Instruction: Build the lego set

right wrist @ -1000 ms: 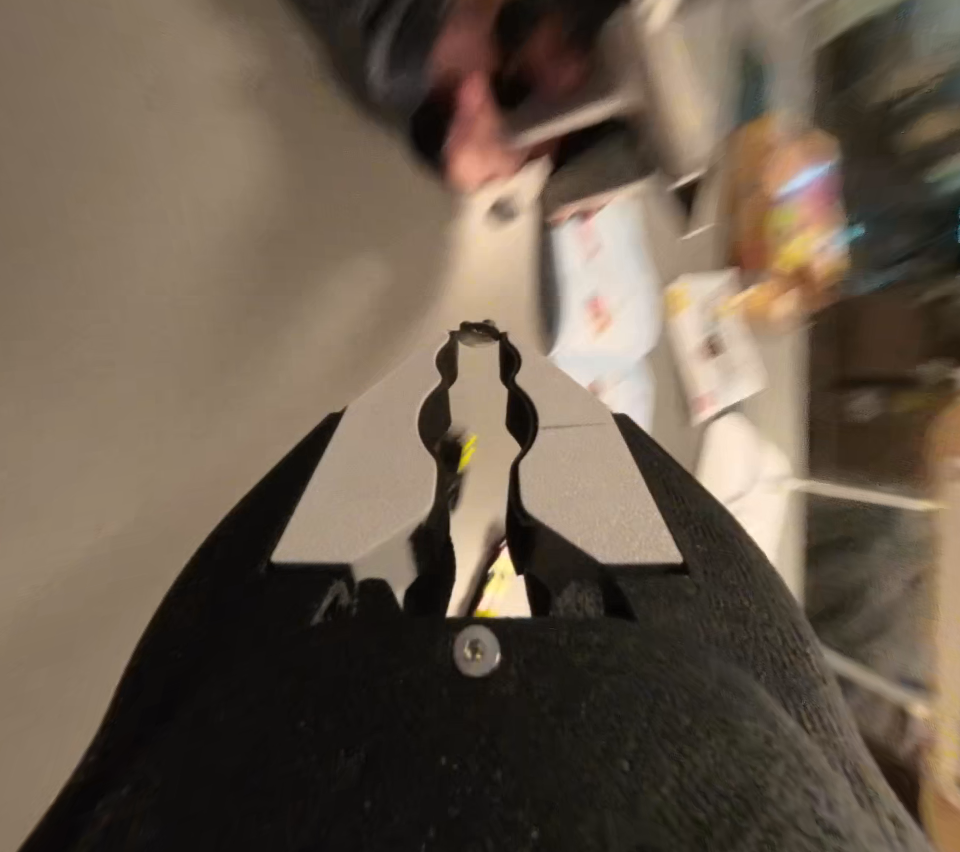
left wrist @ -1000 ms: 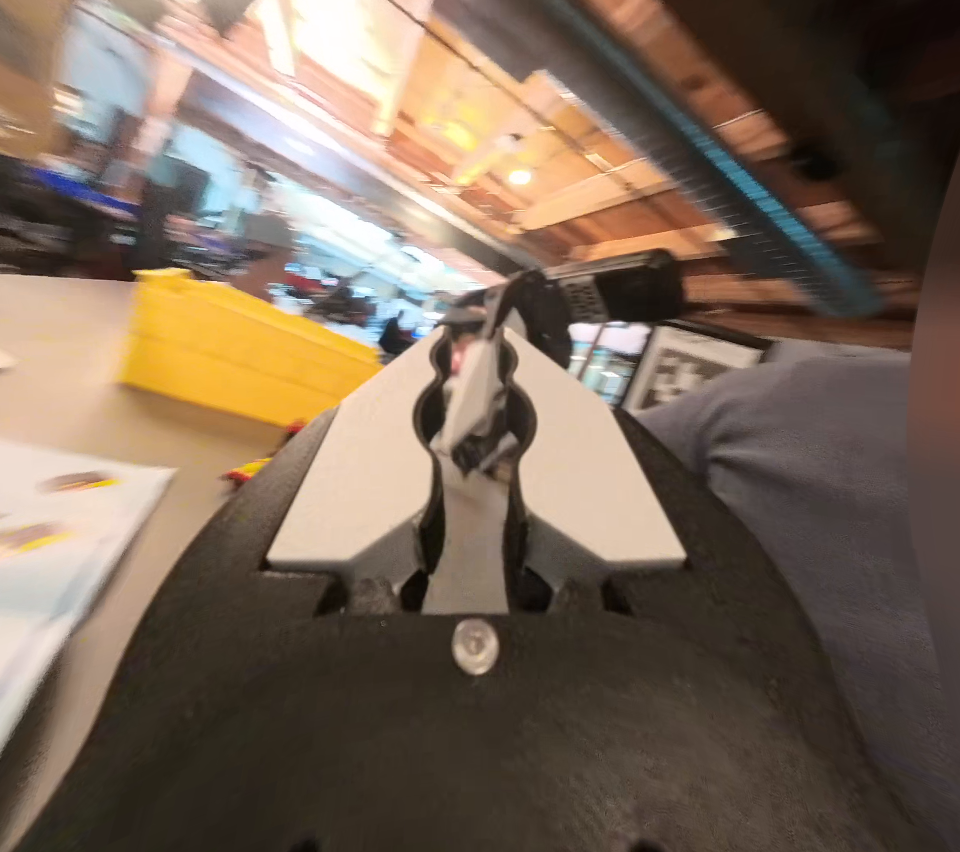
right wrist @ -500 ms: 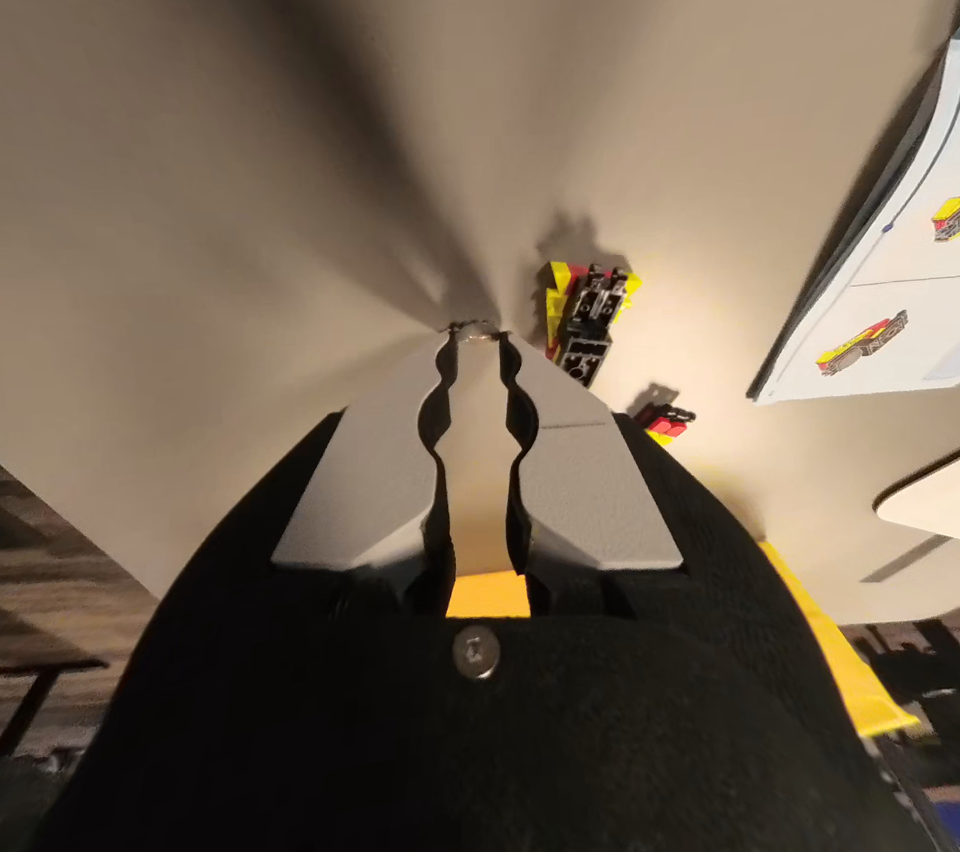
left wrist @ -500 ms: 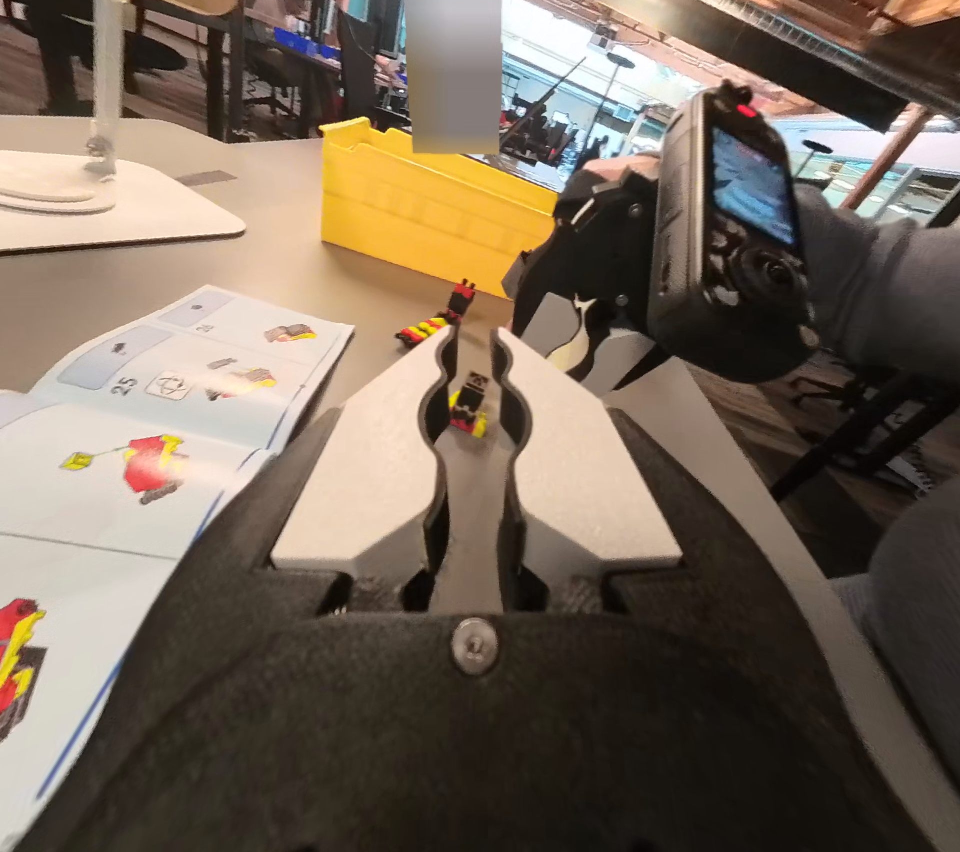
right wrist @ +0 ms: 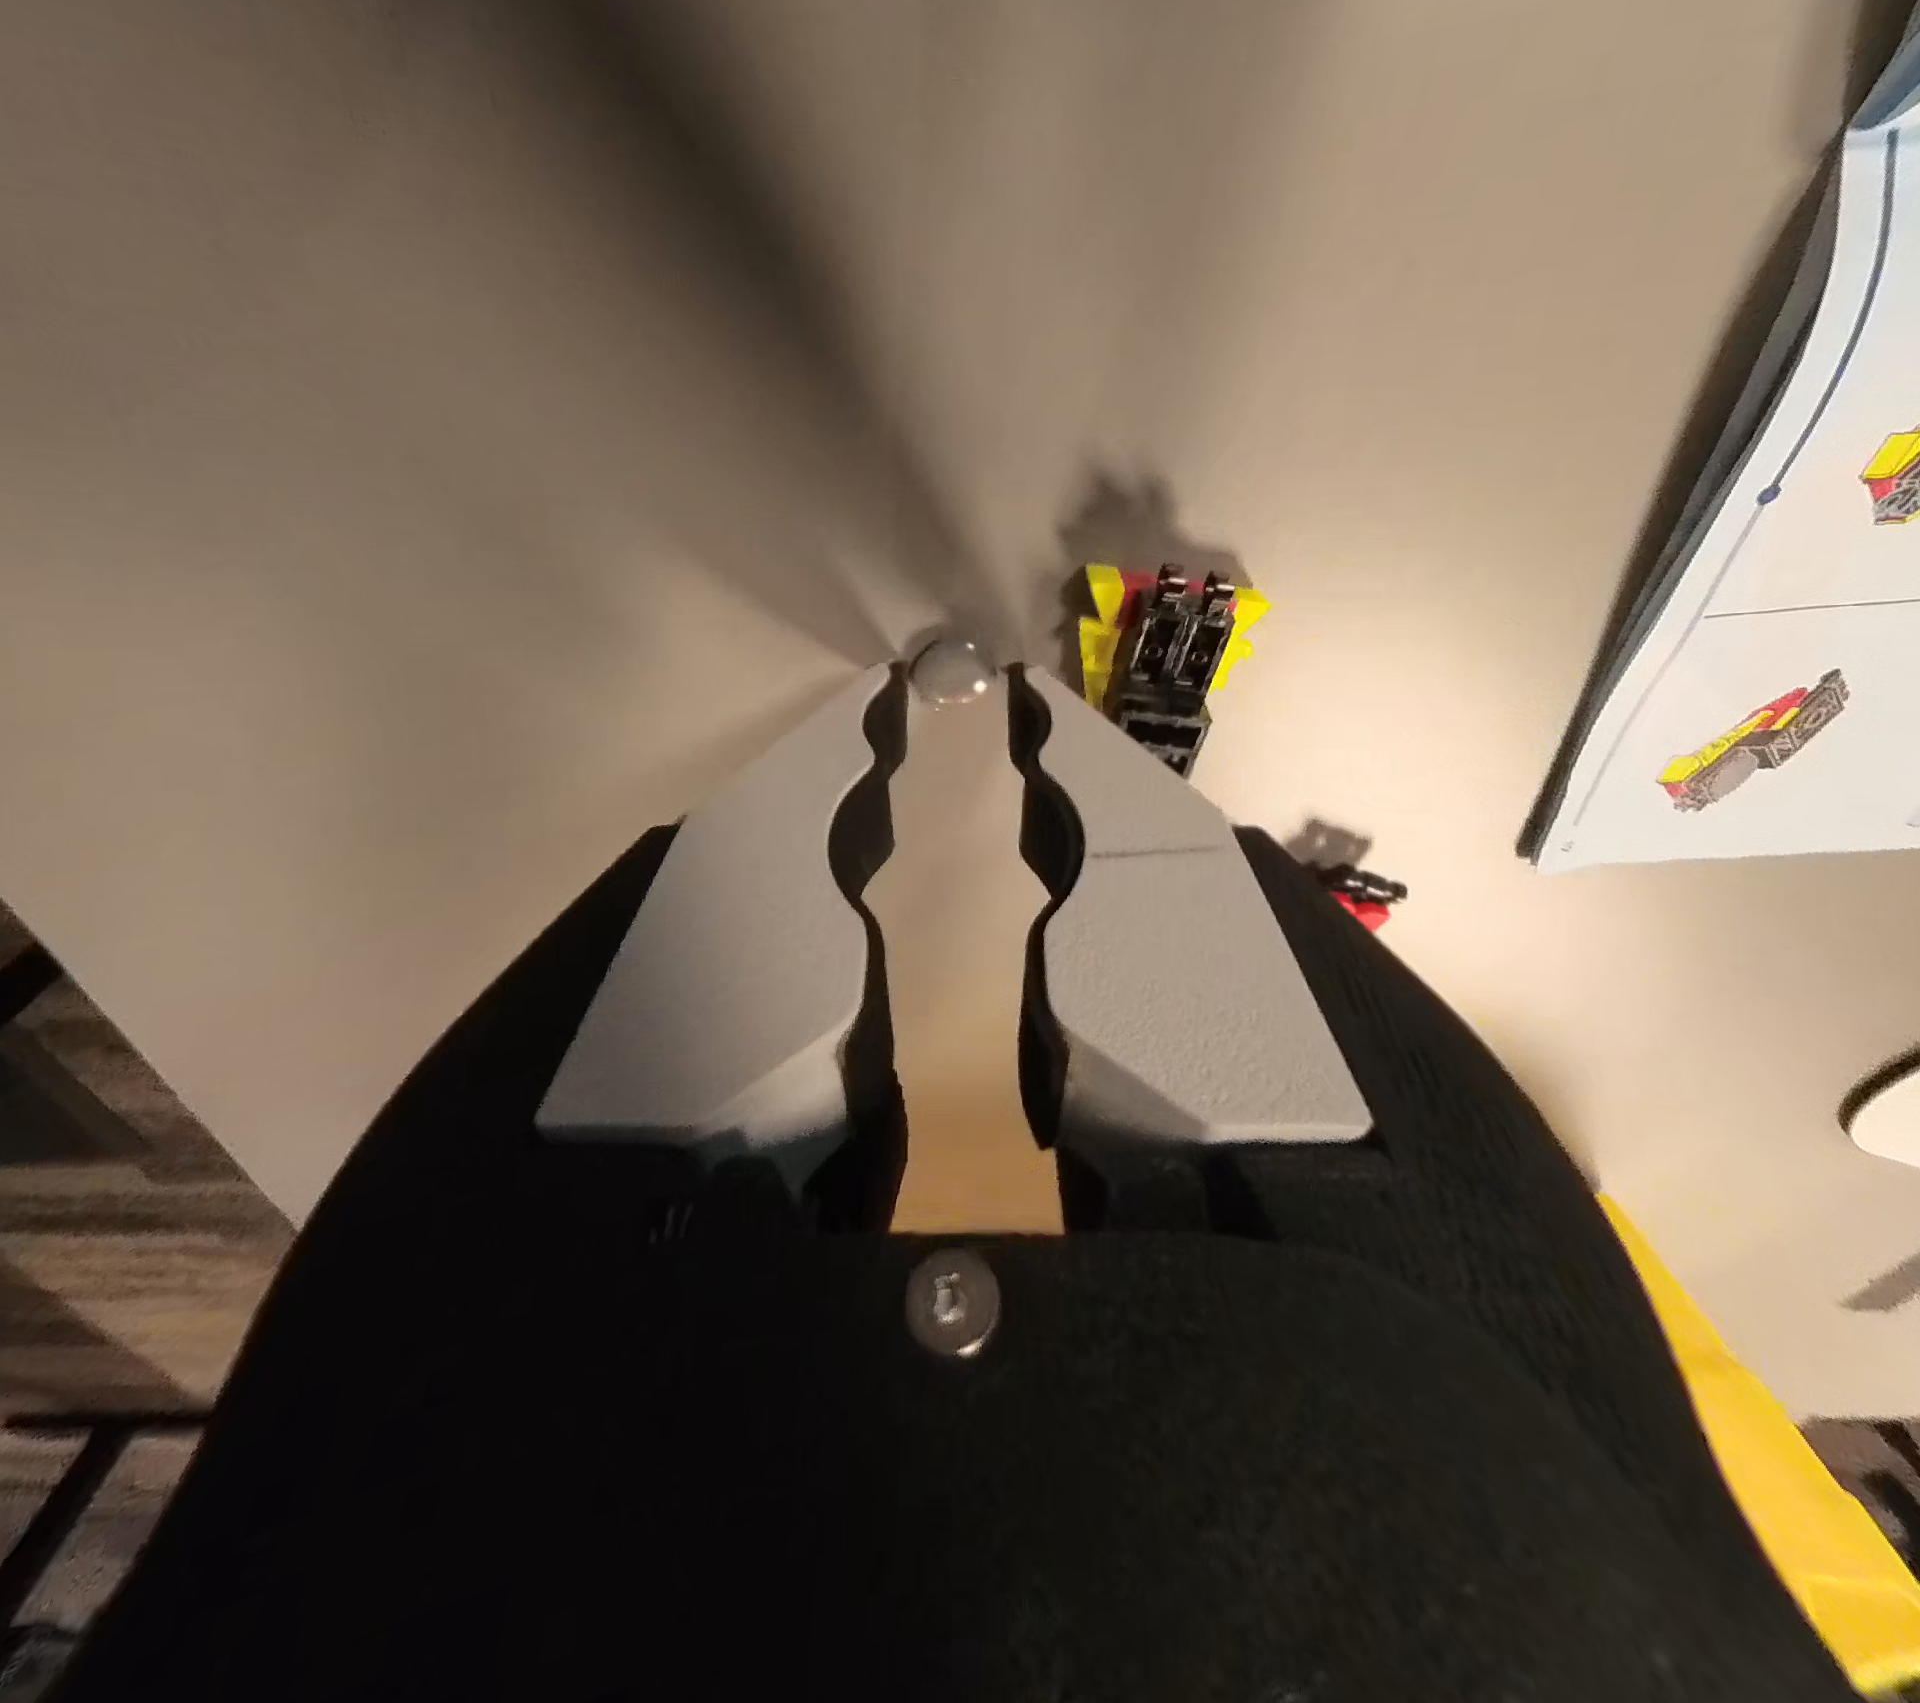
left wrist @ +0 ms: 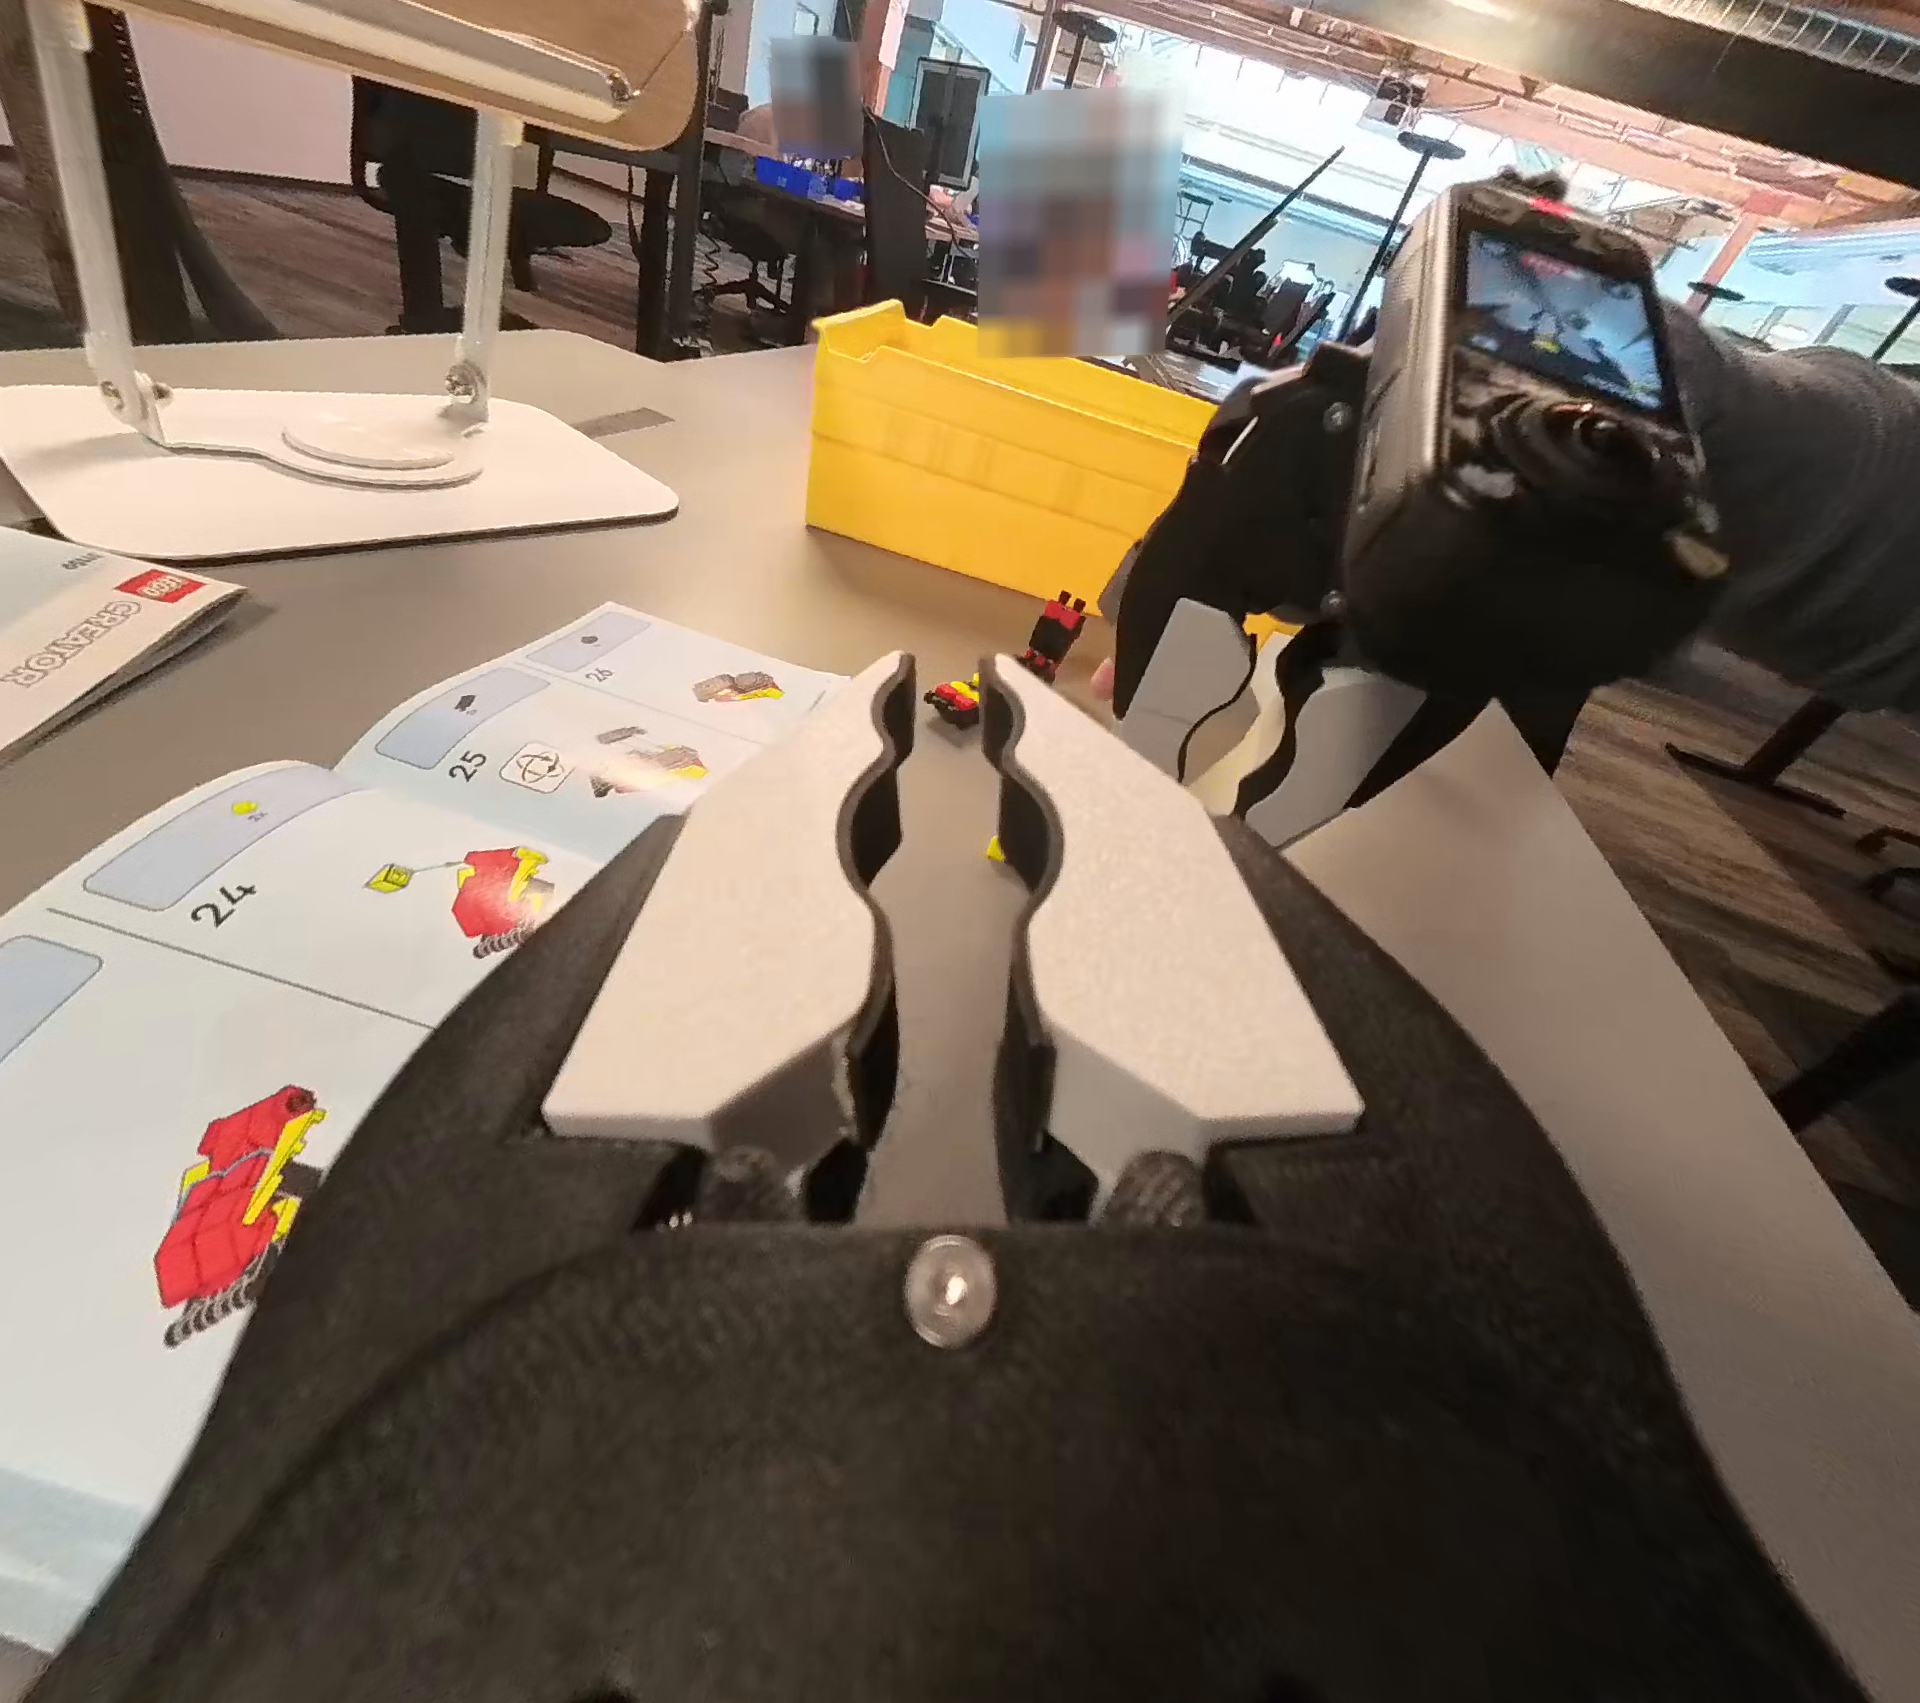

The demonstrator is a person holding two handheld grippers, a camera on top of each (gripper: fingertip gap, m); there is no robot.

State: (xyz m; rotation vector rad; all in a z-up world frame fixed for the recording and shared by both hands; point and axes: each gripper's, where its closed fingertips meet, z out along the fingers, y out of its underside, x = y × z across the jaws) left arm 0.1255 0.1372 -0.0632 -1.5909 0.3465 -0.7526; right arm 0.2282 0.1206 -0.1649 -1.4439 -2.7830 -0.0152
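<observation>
A small yellow, red and black lego assembly lies on the grey table, just right of my right gripper's tips. My right gripper points down at the table with its jaws slightly apart. A small grey round piece sits between the tips, with a thin gap on each side. A smaller red and black piece lies nearby. In the left wrist view my left gripper is open and empty, low over the table, aimed at the assembly. The right gripper stands just right of it.
An open instruction booklet lies at the left and shows in the right wrist view. A yellow bin stands behind the pieces. A white stand base and a second booklet are far left. The table edge runs at the right. There is about 15 centimetres between the tips of the two grippers.
Both grippers came down from a blurred swing in the air to the table. The right gripper carried the grey piece down and its jaws now look slightly wider. The left gripper moved closer to the assembly.
</observation>
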